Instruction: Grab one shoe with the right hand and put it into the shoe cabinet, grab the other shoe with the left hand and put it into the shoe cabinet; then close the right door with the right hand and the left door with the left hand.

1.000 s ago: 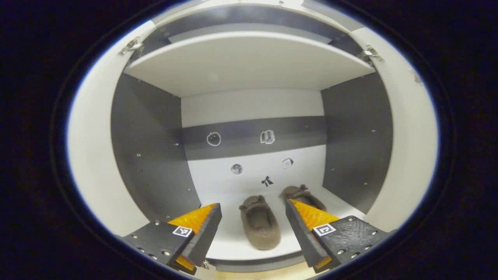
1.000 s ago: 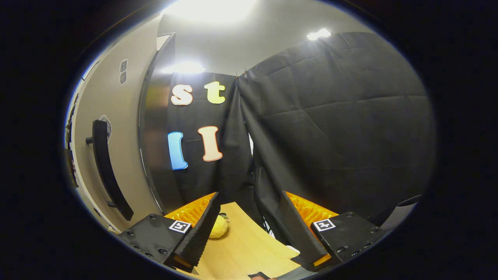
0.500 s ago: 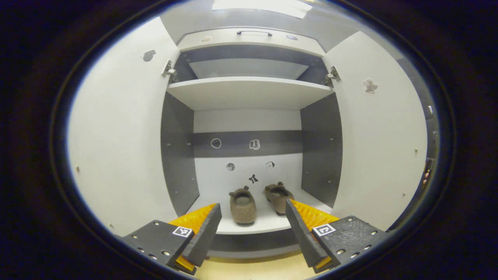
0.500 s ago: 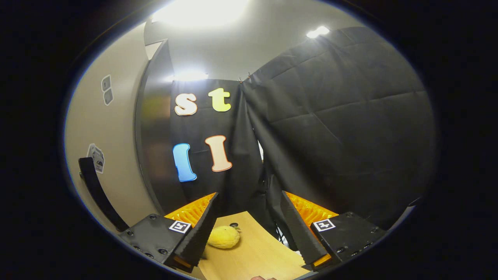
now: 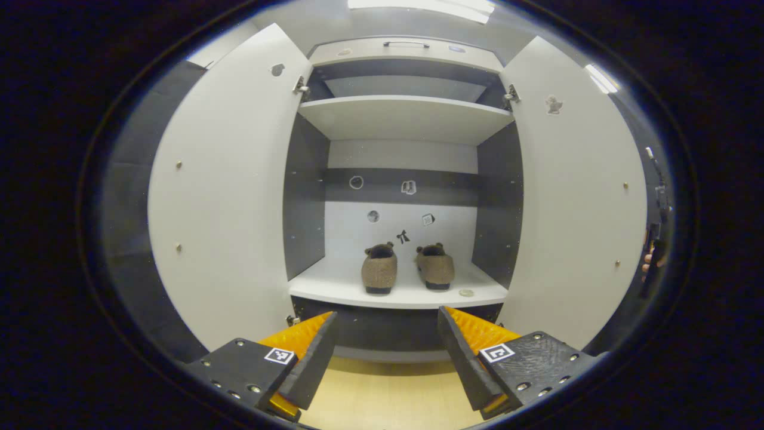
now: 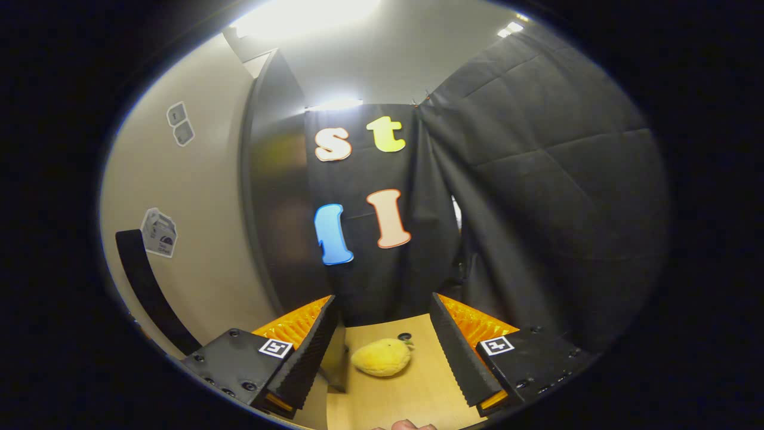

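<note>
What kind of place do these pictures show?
Likely a staged recording booth, not a home: a white shoe cabinet holding two brown shoes stands on a wood floor, with black cloth as walls.

fuzzy cloth shoes (image 5: pixel 406 269), smooth matt cabinet doors (image 5: pixel 230 191), wood-grain floor (image 6: pixel 406 391)

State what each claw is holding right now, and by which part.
Nothing. The left claw is open and empty; both shoes sit on the cabinet shelf. The right claw is open and empty too.
</note>
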A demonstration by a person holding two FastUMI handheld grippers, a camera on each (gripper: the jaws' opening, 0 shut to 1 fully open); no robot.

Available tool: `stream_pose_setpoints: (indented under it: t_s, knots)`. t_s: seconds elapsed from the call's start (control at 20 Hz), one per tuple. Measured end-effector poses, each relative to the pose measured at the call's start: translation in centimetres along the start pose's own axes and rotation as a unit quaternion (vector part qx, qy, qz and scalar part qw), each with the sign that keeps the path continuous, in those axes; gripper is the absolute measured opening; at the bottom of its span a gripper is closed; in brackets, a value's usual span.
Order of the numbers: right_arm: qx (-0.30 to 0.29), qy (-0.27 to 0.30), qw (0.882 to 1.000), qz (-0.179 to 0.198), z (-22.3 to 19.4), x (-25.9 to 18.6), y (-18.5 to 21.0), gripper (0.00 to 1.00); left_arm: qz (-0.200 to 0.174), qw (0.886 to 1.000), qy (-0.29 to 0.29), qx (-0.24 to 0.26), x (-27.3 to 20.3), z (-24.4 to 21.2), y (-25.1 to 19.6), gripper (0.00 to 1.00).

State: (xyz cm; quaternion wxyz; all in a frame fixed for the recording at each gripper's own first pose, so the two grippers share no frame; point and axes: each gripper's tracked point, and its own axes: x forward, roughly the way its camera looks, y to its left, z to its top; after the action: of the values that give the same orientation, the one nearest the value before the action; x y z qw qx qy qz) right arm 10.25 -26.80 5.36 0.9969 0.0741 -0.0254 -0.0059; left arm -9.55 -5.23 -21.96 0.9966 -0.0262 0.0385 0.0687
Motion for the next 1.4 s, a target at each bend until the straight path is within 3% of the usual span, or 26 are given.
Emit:
stream_pose_setpoints:
  t_s: [0.05,0.1,0.25,0.3,0.4,0.55,0.65,0.7,0.75,0.8,0.85,0.95,1.0,1.05,1.2,1.25,1.3,1.35,1.4]
  knots:
    - [-0.001,0.004,1.0,0.021,0.2,0.2,0.9,0.93,0.009,1.0,0.006,-0.006,-0.7,-0.3,0.4,0.96]
    - [-0.007,0.005,0.999,0.036,0.3,0.2,1.6,0.98,0.016,1.0,0.008,-0.011,-1.3,-0.5,0.8,0.96]
    - [-0.033,0.006,0.998,0.057,0.3,-0.3,2.9,0.98,0.033,0.999,0.014,-0.016,-1.8,-1.1,2.5,0.96]
    - [-0.039,0.01,0.997,0.06,0.2,-0.7,3.2,0.98,0.036,0.999,0.015,-0.017,-1.7,-1.4,2.9,1.0]
    - [-0.048,0.007,0.997,0.068,0.4,-1.5,4.1,0.98,0.028,0.999,0.02,-0.024,-1.1,-2.0,3.2,0.96]
    - [-0.054,0.008,0.996,0.076,0.1,-2.6,6.2,0.98,0.008,0.999,0.026,-0.032,-0.2,-2.2,3.3,1.0]
    - [-0.063,0.007,0.997,0.049,-0.4,-3.4,6.6,1.0,-0.017,0.999,0.032,-0.02,0.7,-2.4,3.3,0.96]
    - [-0.064,-0.001,0.998,0.03,-0.2,-3.7,6.6,0.83,-0.024,0.999,0.047,-0.013,1.1,-3.0,3.7,1.0]
    - [-0.065,-0.004,0.998,0.017,-0.3,-3.9,6.6,0.9,-0.033,0.998,0.051,-0.004,1.4,-2.9,4.1,1.0]
    - [-0.066,-0.008,0.998,0.006,-0.2,-4.3,6.8,0.83,-0.046,0.998,0.043,0.004,1.7,-2.1,4.3,1.0]
    - [-0.063,-0.01,0.998,-0.005,-0.3,-4.3,7.0,0.9,-0.057,0.998,0.036,0.01,1.8,-1.4,4.6,1.0]
    - [-0.055,-0.006,0.998,-0.013,-0.6,-4.2,7.6,0.9,-0.072,0.997,0.029,0.013,1.7,-0.8,5.5,1.0]
    - [-0.05,-0.007,0.999,-0.017,-0.6,-4.2,8.1,0.9,-0.077,0.997,0.025,0.011,1.5,-0.6,5.9,1.0]
    - [-0.048,-0.009,0.999,-0.019,-0.8,-4.3,8.9,0.83,-0.082,0.996,0.02,0.008,1.3,-0.3,6.2,1.0]
    - [-0.045,-0.018,0.999,-0.017,-1.4,-5.0,11.7,0.83,-0.094,0.995,0.015,-0.001,0.3,-0.2,7.3,0.96]
    - [-0.044,-0.023,0.999,-0.015,-1.4,-4.9,12.5,0.9,-0.098,0.995,0.011,-0.002,-0.1,-0.2,7.7,1.0]
    - [-0.046,-0.028,0.998,-0.013,-1.5,-4.8,13.5,0.83,-0.101,0.995,0.009,0.0,-0.5,-0.4,8.2,1.0]
    - [-0.049,-0.033,0.998,-0.014,-1.5,-4.7,14.2,0.9,-0.098,0.995,0.01,0.002,-0.8,-0.5,8.9,0.96]
    - [-0.054,-0.039,0.998,-0.015,-1.5,-4.7,15.0,0.97,-0.096,0.995,0.011,0.001,-1.2,-0.8,9.6,1.0]
